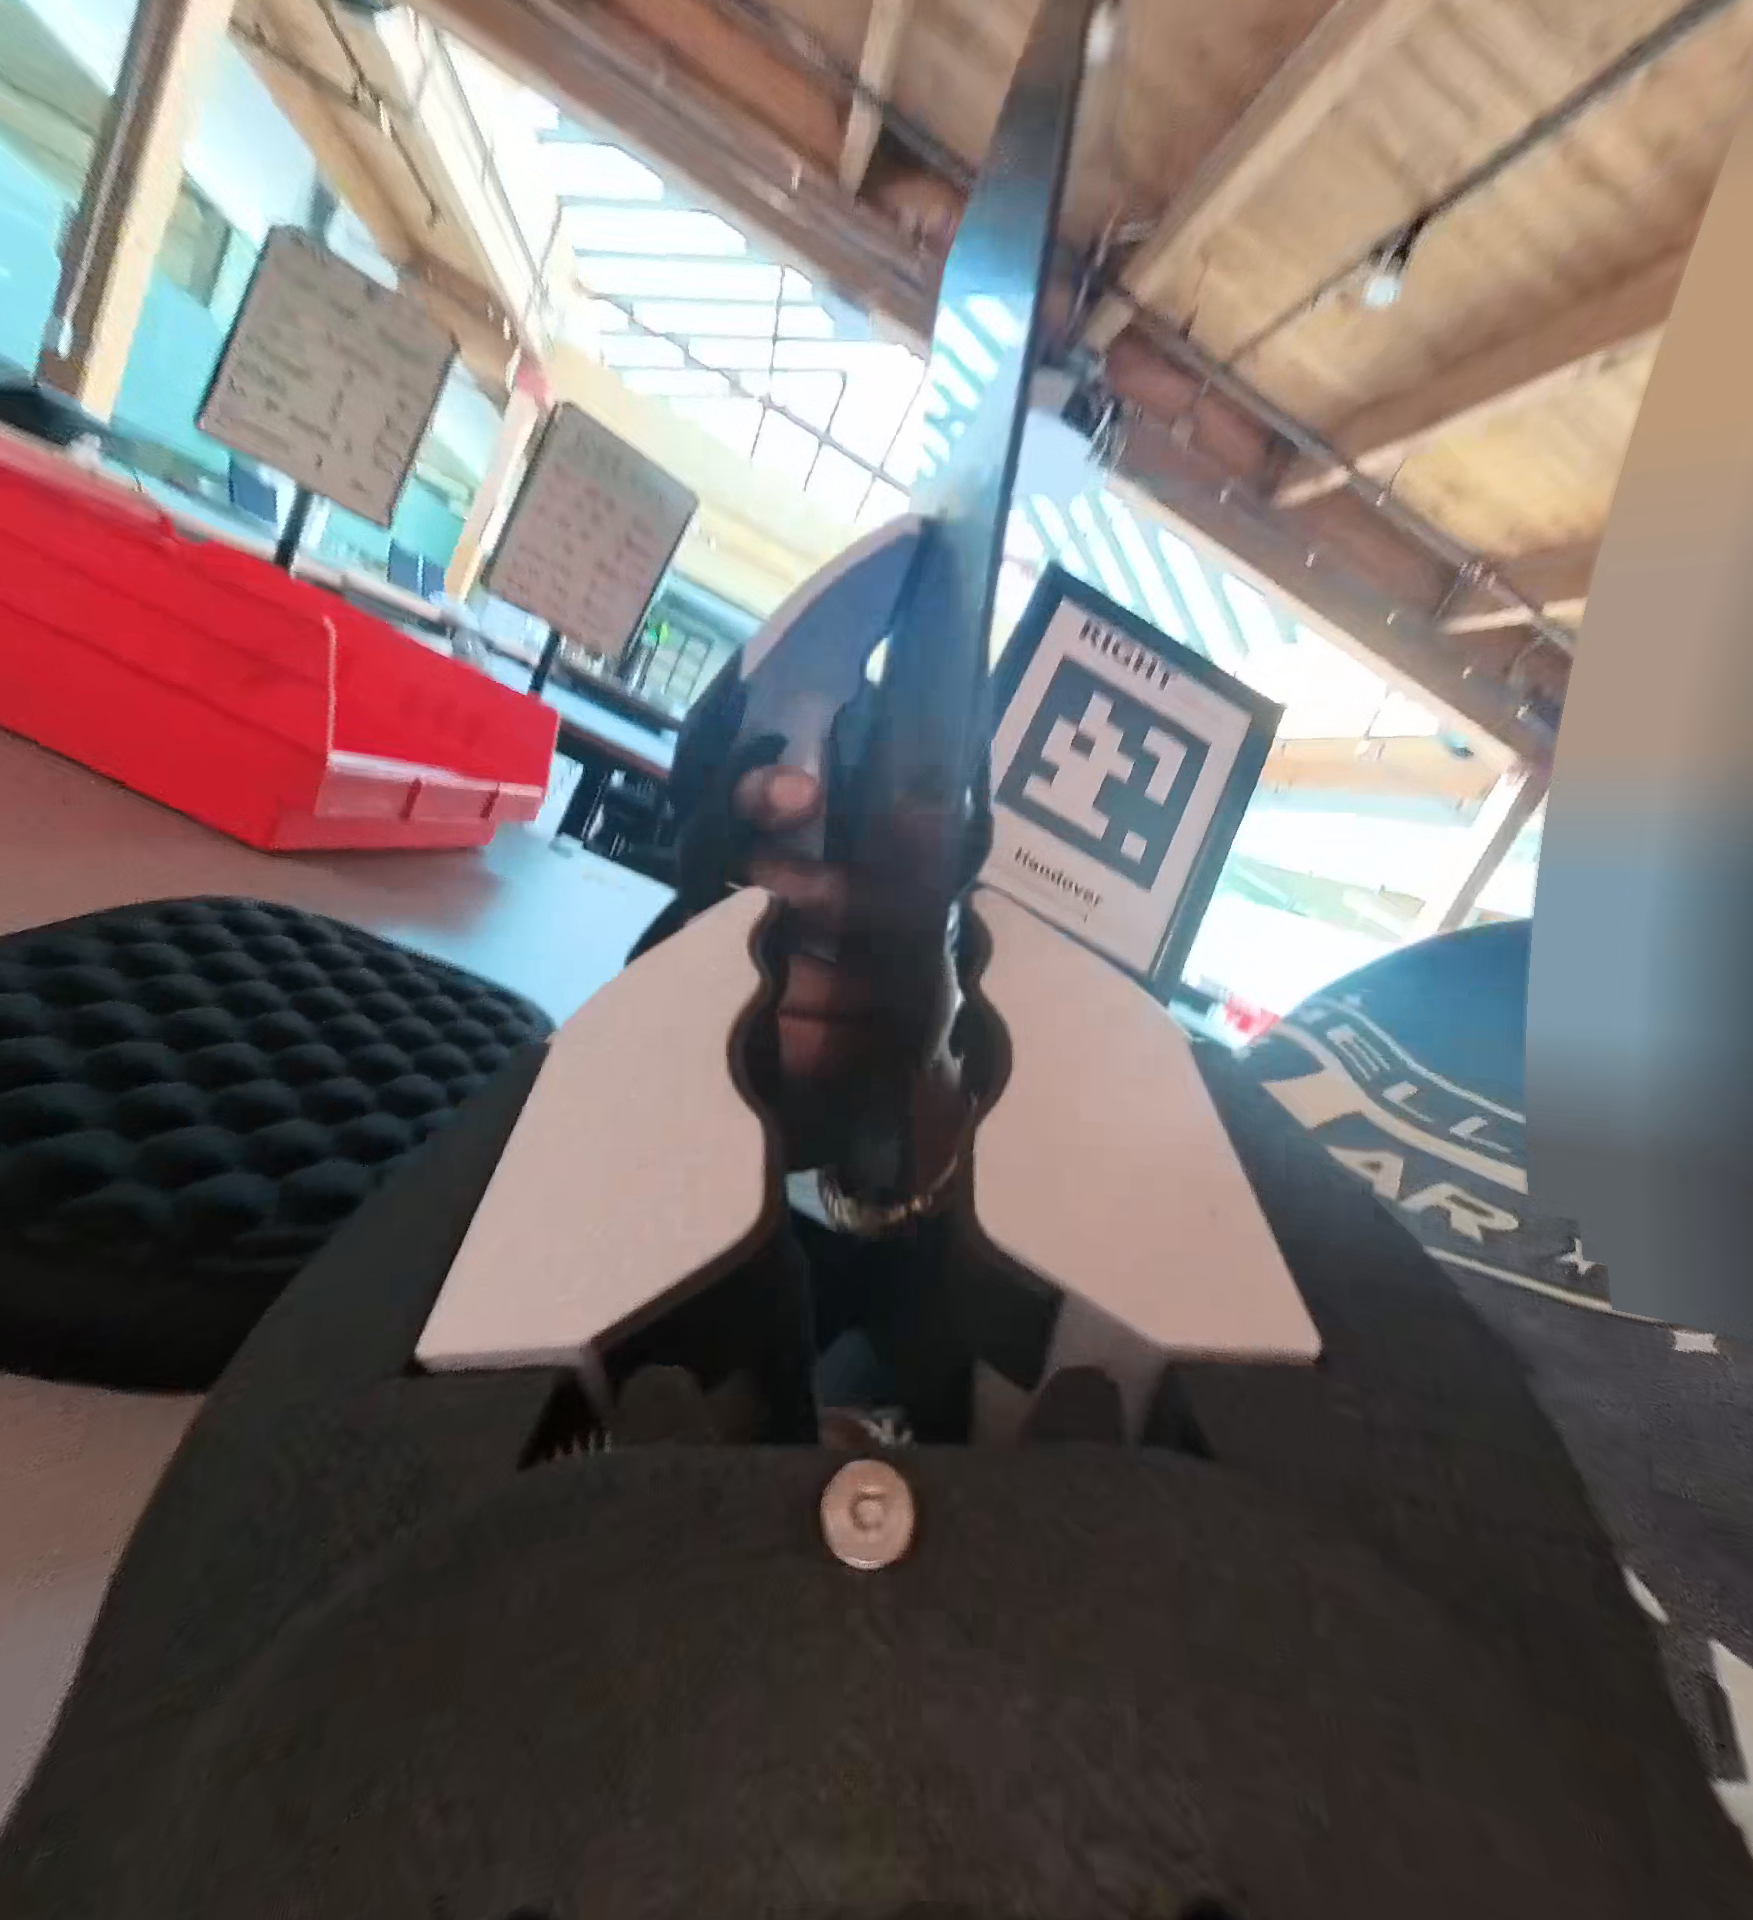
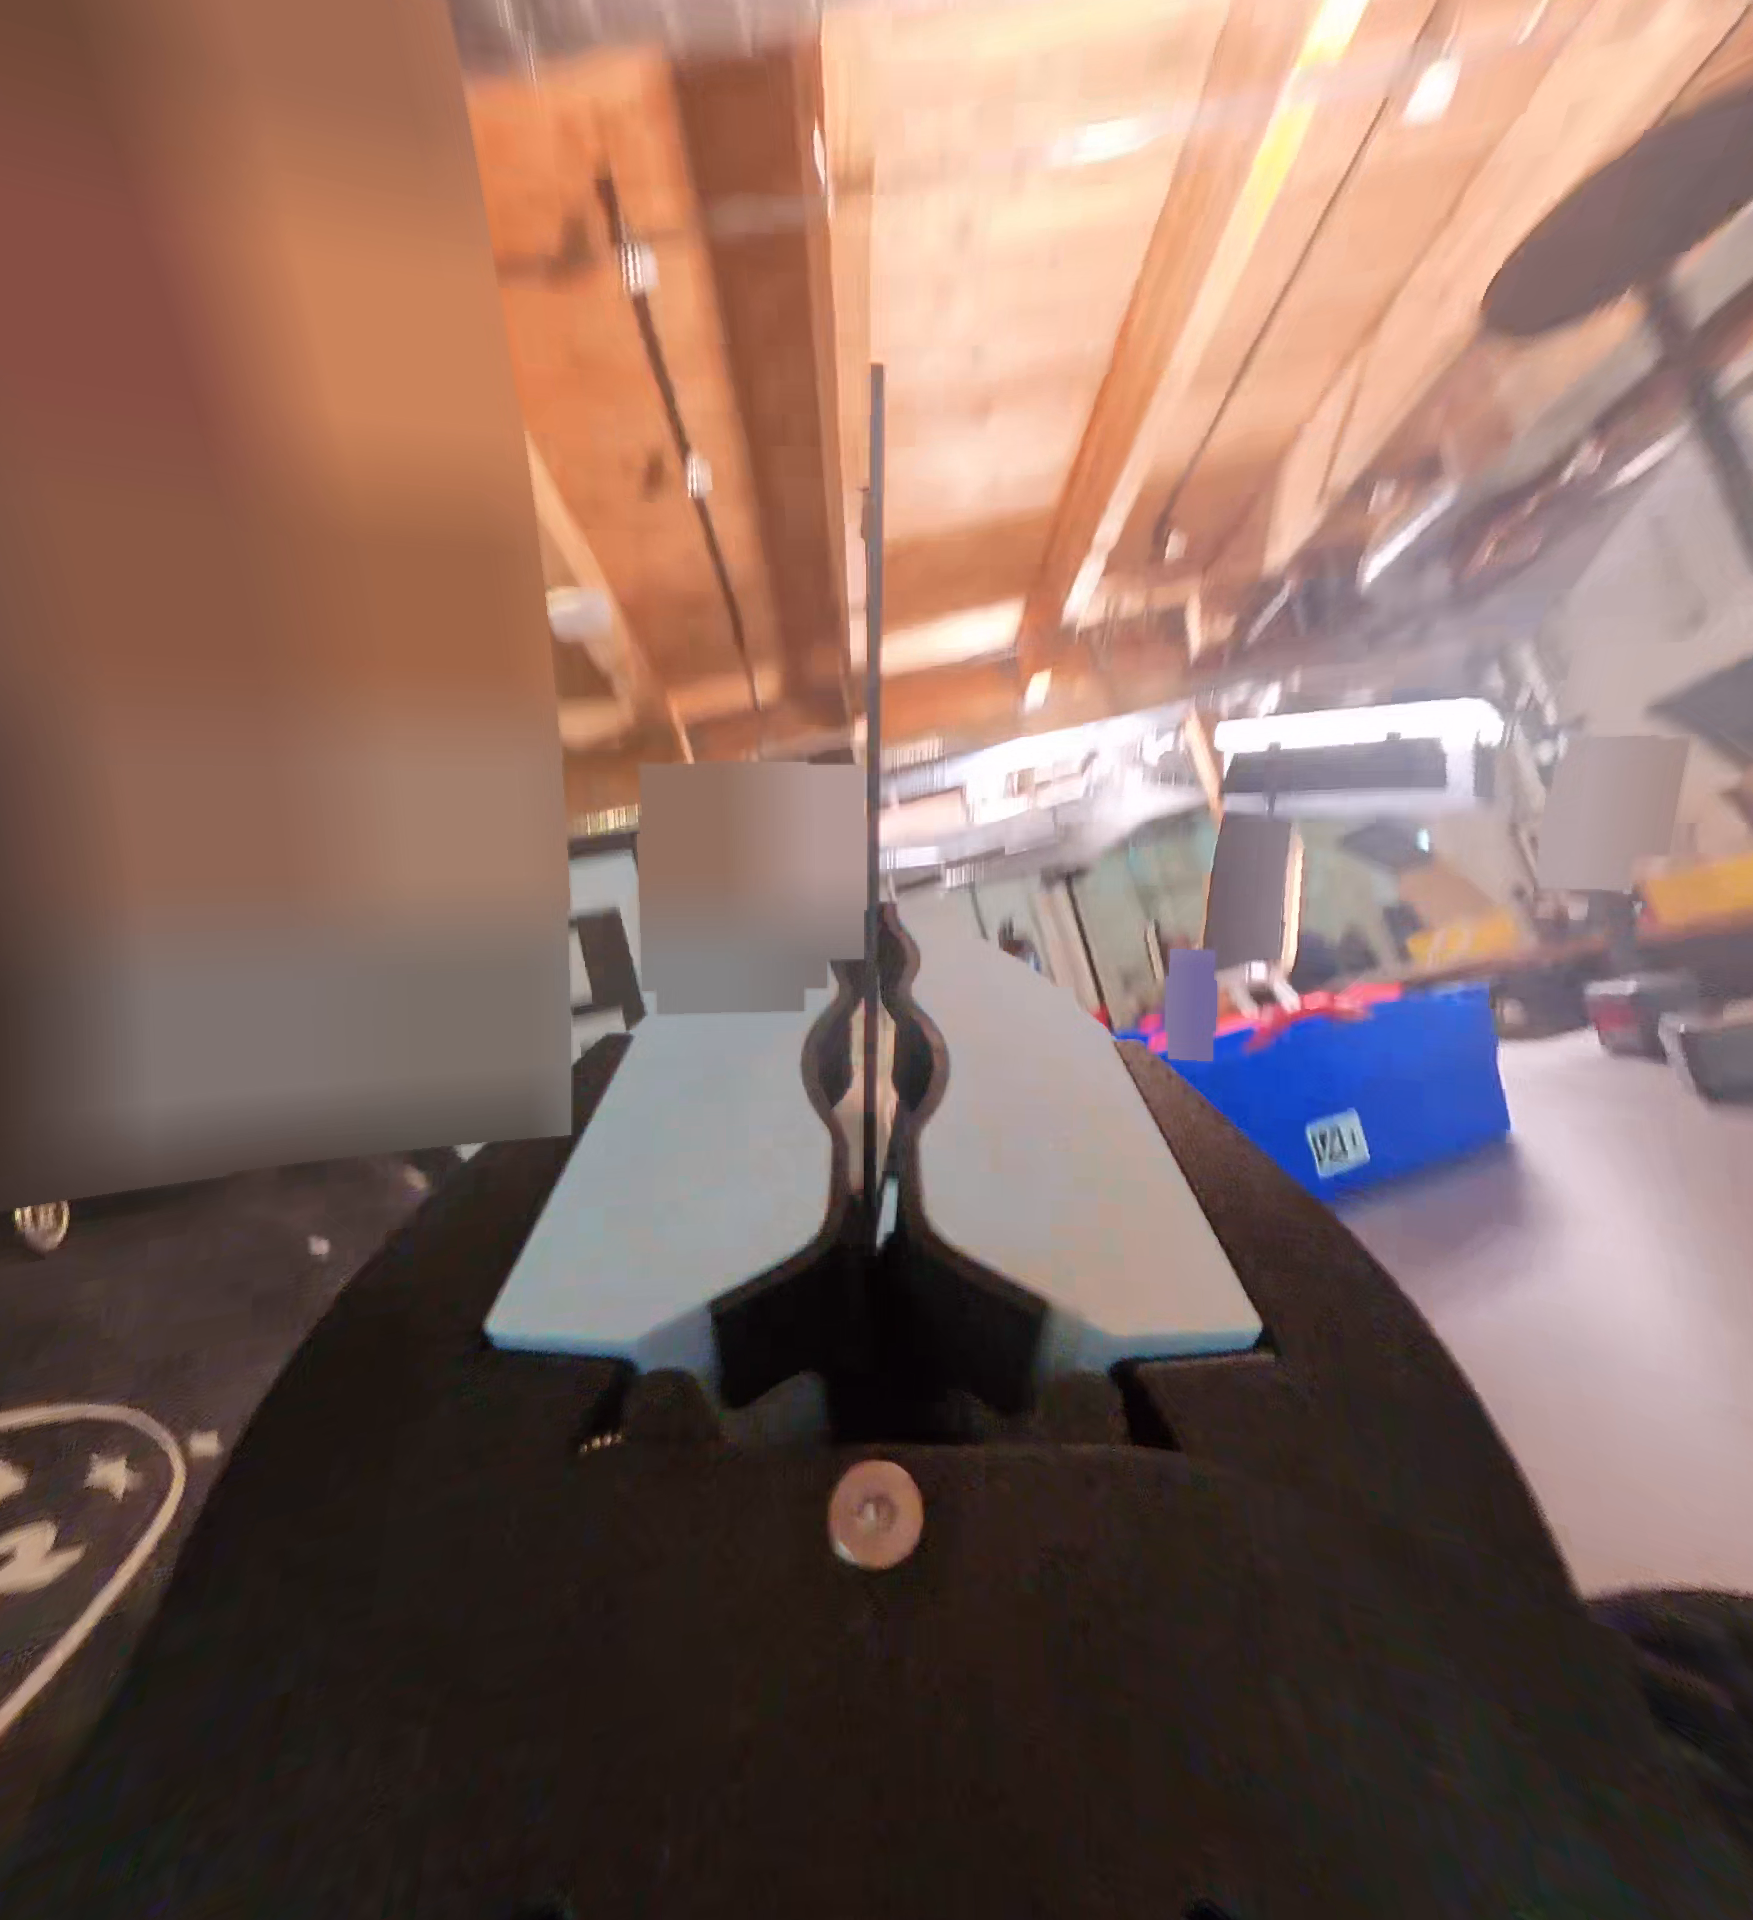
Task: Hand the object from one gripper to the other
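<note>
A long, thin, dark flat strip [image 2: 873, 623] stands upright, seen edge-on in the right wrist view. My right gripper [image 2: 877, 945] is shut on its lower part, with both pale fingers pressed against it. In the left wrist view the strip [image 1: 997, 364] rises toward the ceiling as a dark blade shape. My left gripper [image 1: 867, 914] is open, its pale fingers [image 1: 643, 1122] apart. It faces the right gripper [image 1: 810, 665], which a hand [image 1: 789, 810] holds just beyond its tips. The strip's lower end lies in line with the left gap; I cannot tell whether it touches.
A red bin [image 1: 228, 675] lies on the brown table at the left, with a black honeycomb cushion [image 1: 176, 1091] in front of it. A blue bin [image 2: 1371, 1070] sits at the right. Dark printed cloth [image 1: 1423, 1195] is close on the right.
</note>
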`<state>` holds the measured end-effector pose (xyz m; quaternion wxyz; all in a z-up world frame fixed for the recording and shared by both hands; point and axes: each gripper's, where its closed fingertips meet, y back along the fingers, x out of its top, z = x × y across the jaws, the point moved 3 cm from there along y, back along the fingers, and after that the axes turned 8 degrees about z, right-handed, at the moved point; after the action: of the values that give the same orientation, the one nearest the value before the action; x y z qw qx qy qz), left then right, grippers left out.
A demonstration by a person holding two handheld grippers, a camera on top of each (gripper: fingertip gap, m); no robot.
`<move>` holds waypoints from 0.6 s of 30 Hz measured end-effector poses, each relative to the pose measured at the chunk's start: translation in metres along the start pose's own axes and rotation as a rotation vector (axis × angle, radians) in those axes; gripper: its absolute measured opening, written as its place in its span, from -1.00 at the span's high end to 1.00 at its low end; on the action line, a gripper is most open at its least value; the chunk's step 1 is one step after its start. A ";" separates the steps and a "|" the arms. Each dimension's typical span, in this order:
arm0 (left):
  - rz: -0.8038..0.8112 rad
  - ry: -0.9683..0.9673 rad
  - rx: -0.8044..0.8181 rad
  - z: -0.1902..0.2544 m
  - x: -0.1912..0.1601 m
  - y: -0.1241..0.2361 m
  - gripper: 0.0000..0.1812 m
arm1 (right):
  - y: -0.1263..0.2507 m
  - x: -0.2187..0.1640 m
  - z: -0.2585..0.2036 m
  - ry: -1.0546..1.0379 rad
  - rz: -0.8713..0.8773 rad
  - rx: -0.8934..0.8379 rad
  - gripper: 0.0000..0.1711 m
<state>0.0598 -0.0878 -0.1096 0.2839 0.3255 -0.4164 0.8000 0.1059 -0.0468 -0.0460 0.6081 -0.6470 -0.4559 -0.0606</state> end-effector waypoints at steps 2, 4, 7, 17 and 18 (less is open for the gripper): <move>0.084 -0.011 -0.026 0.003 0.003 0.000 0.74 | 0.000 0.001 0.001 -0.020 0.101 -0.012 0.98; 0.121 -0.058 -0.010 0.003 0.007 0.003 0.93 | -0.001 -0.004 0.003 -0.033 0.151 -0.031 0.97; 0.152 -0.148 0.030 0.003 0.020 0.012 0.98 | -0.003 -0.010 0.008 -0.043 0.121 -0.054 0.96; 0.231 -0.136 0.004 0.011 0.045 0.017 0.86 | 0.002 -0.026 0.006 0.035 -0.149 -0.004 0.98; 0.273 -0.131 0.000 0.011 0.046 0.018 0.75 | 0.000 -0.021 0.005 0.019 -0.064 -0.012 0.98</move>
<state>0.0207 -0.0976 -0.0784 0.1449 0.3174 -0.4742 0.8083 0.0917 -0.0529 -0.0607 0.6061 -0.6352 -0.4704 -0.0889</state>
